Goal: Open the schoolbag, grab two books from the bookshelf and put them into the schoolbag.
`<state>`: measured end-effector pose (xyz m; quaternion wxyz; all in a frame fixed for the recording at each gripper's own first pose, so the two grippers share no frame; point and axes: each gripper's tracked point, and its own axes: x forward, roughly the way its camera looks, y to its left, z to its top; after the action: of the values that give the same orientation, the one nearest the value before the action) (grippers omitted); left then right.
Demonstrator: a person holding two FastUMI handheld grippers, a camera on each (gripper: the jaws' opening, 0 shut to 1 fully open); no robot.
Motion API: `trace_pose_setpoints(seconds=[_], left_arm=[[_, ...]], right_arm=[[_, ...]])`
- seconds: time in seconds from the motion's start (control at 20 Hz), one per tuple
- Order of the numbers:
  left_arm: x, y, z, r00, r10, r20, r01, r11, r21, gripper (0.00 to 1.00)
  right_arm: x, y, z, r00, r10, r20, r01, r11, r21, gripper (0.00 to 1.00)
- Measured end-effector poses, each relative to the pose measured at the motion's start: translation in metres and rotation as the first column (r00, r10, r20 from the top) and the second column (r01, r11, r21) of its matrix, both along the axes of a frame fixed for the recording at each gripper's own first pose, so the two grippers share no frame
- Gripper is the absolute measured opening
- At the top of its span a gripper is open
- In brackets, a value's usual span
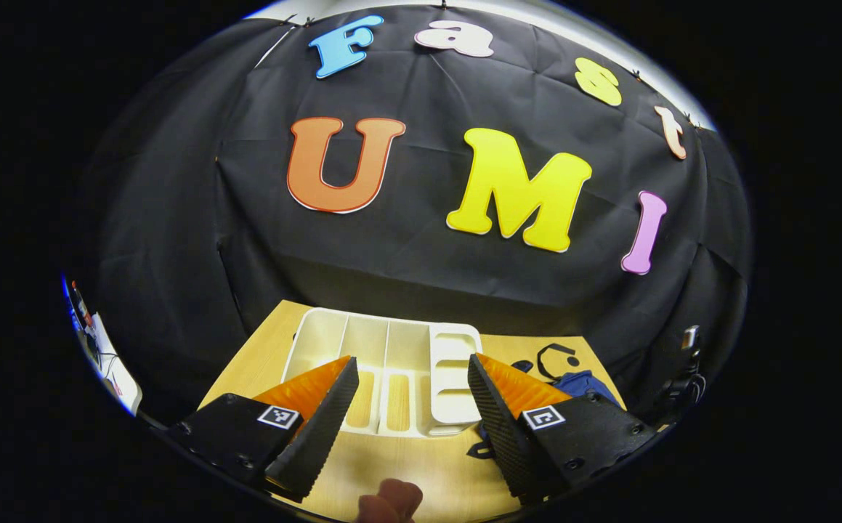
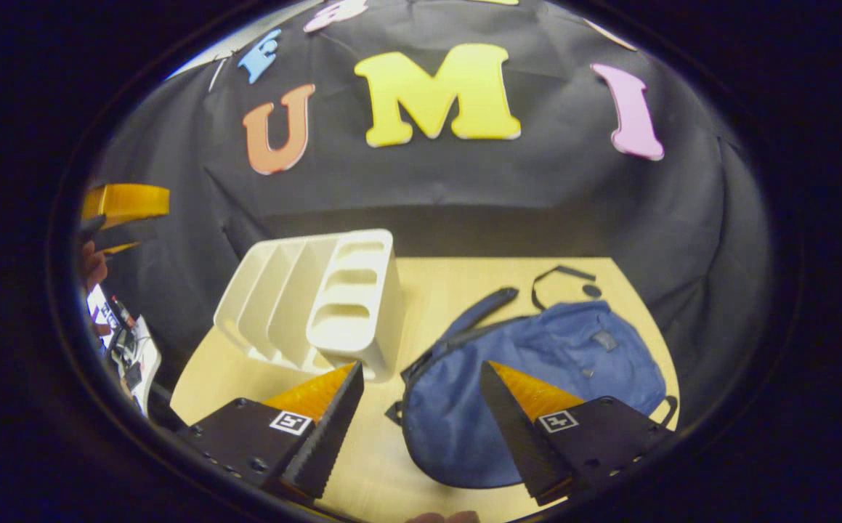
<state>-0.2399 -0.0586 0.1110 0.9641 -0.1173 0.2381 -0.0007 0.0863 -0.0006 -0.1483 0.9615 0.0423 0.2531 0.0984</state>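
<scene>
Grippers wide apart: left gripper faces white slotted plastic bookshelf (twelve o'clock); right gripper hovers above blue fabric schoolbag.

Dim booth; table brightly lit from above w/ soft glare; fisheye bends edges; focus sharp near table.

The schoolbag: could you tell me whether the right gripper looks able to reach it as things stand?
Probably yes: the right gripper is open just above the schoolbag, with nothing between them on the table.
</scene>
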Motion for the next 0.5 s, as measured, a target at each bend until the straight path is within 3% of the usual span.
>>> trace_pose_setpoints(seconds=[0.2,0.4,0.45,0.5], left_arm=[[0.011,0.010,0.040,0.993,0.022,0.119,-0.029,0.998,0.053,0.95],[0.015,0.016,0.078,0.972,0.022,0.232,-0.055,0.990,0.133,0.95],[0.015,0.017,0.085,0.965,0.021,0.260,-0.065,0.985,0.160,0.95],[0.015,0.017,0.093,0.959,0.022,0.282,-0.075,0.981,0.178,1.00]], right_arm=[[0.007,-0.012,0.102,0.958,-0.071,0.278,0.077,0.997,-0.010,0.96],[0.001,-0.018,0.168,0.882,-0.093,0.461,0.118,0.993,-0.025,0.93],[0.001,-0.020,0.177,0.860,-0.101,0.501,0.132,0.991,-0.026,0.99],[-0.002,-0.022,0.187,0.843,-0.106,0.527,0.140,0.990,-0.024,0.96]])
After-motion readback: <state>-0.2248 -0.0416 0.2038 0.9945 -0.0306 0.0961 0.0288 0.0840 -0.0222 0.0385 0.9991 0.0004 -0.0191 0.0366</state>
